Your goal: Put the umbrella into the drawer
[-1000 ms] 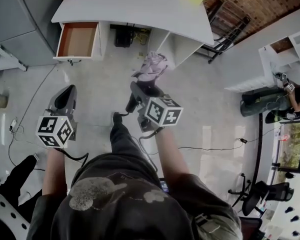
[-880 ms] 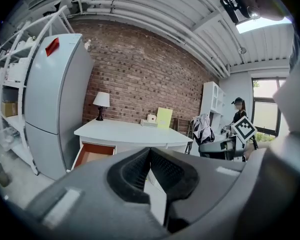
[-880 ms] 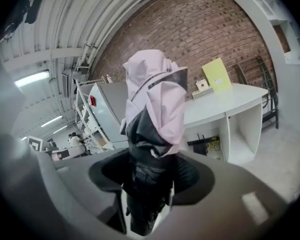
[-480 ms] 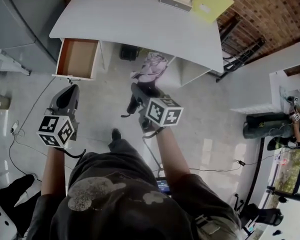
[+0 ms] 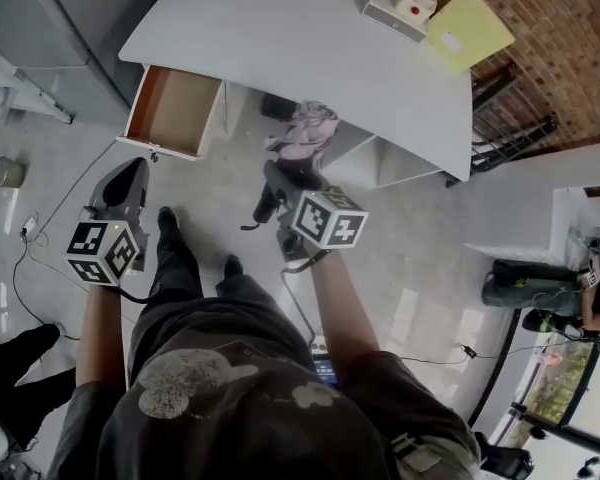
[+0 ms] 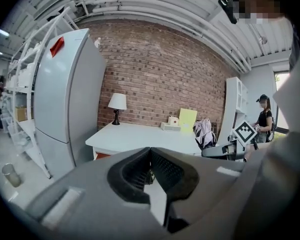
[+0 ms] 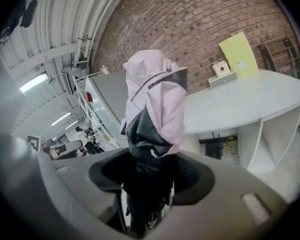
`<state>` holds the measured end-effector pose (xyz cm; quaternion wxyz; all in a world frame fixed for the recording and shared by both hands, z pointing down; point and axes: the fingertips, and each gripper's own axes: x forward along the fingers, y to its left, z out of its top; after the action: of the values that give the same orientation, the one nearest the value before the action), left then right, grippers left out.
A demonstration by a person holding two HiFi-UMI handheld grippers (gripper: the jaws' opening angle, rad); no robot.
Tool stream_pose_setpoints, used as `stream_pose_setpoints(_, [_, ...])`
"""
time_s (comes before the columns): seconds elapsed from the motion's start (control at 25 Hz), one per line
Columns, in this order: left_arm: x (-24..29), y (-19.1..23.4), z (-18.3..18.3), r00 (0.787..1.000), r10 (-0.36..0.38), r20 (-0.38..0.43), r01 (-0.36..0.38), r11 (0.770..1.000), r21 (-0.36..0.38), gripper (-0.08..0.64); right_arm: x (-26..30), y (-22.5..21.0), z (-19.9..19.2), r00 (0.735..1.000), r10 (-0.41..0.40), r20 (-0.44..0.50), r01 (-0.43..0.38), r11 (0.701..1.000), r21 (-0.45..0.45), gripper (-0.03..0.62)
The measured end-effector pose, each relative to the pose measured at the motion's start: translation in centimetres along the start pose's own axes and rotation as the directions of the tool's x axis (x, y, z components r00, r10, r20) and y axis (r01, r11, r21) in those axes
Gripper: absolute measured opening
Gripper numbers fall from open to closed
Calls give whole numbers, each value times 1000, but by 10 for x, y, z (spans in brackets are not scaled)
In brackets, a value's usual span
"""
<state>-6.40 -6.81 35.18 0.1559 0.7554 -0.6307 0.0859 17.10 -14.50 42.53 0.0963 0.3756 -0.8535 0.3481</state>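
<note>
A folded lilac-and-black umbrella (image 5: 305, 133) (image 7: 155, 104) sticks out of my right gripper (image 5: 278, 175) (image 7: 150, 170), which is shut on its dark lower part; it hangs above the floor in front of the white desk (image 5: 310, 38). The umbrella (image 6: 205, 132) also shows at the right of the left gripper view. The desk's drawer (image 5: 175, 108) stands pulled out at its left end, its brown inside bare. My left gripper (image 5: 132, 175) (image 6: 150, 153) hovers just short of that drawer, its pads meeting with nothing between them.
A grey fridge (image 5: 40, 8) (image 6: 65, 99) stands left of the desk. On the desk are a lamp (image 6: 117, 104), a white box (image 5: 398, 8) and a yellow sheet (image 5: 468, 30). Cables and a cup (image 5: 8, 172) lie on the floor. Another person (image 5: 540, 288) is at far right.
Both grippers have travelled forward toward the desk, the umbrella still in the right one. The desk and open drawer now lie closer, and the person's feet have stepped forward.
</note>
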Motion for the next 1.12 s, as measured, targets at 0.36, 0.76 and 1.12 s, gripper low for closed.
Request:
stream_pose_setpoints(0.36, [53, 91, -16, 1000, 16, -21, -18, 996, -92, 11, 86, 19, 3, 993, -54, -106, 39, 990, -139, 241])
stream_pose_setpoints(0.76, [110, 214, -42, 995, -4, -98, -13, 986, -166, 11, 240, 76, -6, 967, -55, -247, -7, 970, -244, 241])
stream_pose_setpoints(1.12, [133, 292, -82, 988, 2, -155, -34, 977, -210, 11, 349, 120, -57, 911, -84, -404, -125, 877, -465, 241])
